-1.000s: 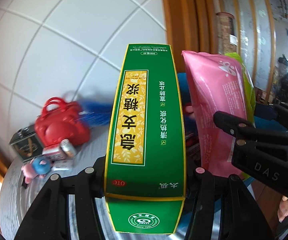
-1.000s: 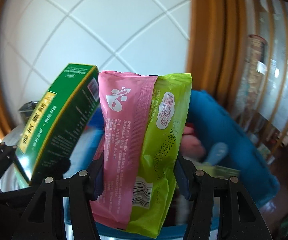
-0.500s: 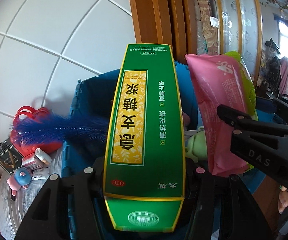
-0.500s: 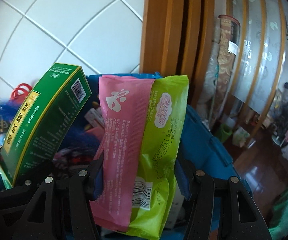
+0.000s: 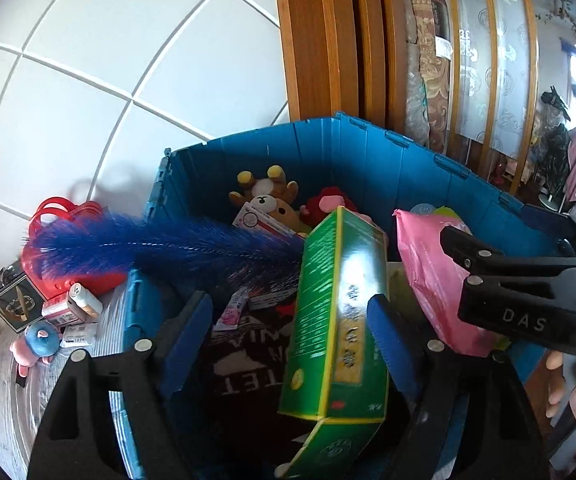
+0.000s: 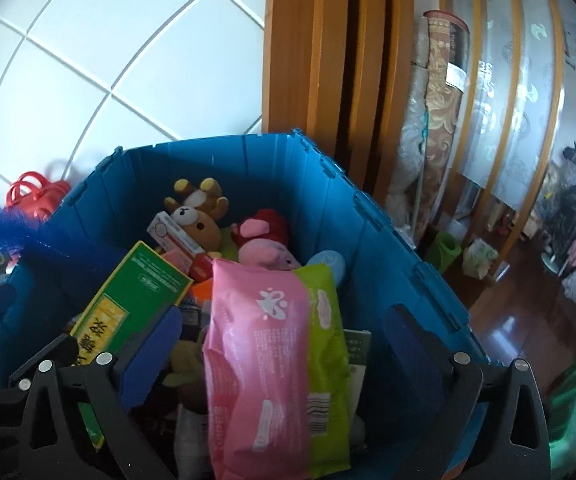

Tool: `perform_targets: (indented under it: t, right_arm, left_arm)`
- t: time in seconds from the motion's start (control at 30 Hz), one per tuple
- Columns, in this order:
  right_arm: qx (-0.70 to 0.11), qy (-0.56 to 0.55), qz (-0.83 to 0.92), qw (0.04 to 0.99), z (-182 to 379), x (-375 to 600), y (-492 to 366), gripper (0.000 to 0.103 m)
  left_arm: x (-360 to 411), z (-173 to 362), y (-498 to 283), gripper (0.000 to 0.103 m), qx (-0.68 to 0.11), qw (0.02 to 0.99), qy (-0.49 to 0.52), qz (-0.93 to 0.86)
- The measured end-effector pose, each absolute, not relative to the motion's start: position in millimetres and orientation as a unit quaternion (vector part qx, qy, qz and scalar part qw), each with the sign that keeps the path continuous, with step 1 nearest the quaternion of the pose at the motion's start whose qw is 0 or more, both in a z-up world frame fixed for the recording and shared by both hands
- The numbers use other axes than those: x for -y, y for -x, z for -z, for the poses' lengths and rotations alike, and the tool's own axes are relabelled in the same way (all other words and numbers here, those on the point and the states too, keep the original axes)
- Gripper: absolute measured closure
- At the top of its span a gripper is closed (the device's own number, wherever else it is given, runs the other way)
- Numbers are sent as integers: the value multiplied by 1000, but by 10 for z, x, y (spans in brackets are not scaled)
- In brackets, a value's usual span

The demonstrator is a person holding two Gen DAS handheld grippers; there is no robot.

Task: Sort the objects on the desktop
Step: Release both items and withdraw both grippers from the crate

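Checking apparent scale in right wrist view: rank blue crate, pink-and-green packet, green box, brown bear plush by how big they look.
1. blue crate
2. pink-and-green packet, though it sits close to the camera, so its size is inflated
3. green box, partly hidden behind the gripper
4. brown bear plush

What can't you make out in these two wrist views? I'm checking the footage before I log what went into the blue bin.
- Bottom of the blue bin: both views, buried under toys and packets.
- Green box print: left wrist view, washed out by glare.
- Black cloth lettering: left wrist view, cut off by the box and gripper fingers.
- Pink packet small print: right wrist view, too small.
- Small items beside the red bag: left wrist view, tiny and warped at the edge.
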State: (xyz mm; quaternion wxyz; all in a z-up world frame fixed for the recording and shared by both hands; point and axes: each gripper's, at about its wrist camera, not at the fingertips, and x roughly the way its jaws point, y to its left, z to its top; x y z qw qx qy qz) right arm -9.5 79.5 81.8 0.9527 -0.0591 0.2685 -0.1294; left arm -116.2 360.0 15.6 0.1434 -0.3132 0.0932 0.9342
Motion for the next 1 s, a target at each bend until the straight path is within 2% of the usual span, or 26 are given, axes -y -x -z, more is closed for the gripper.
perform_targets:
  t: [0.17, 0.4, 0.7, 1.0]
  right_arm:
    - [-264, 74, 102, 956, -857, -1057, 102, 0]
    - [-237, 121, 47, 963, -888, -1908, 129, 0]
    - [-196, 163, -31, 967, -889, -3326, 184, 0]
    - [-238, 186, -108, 947, -439, -4715, -159, 0]
  left_arm:
    - [-3284, -186, 1087, 23, -82, 126, 307, -940]
    - [-2526, -192, 969, 23, -55, 86, 298, -949]
    - [-1066, -133, 870, 23, -9, 20, 302, -953]
    - [403, 162, 955, 23, 21, -53, 341, -938]
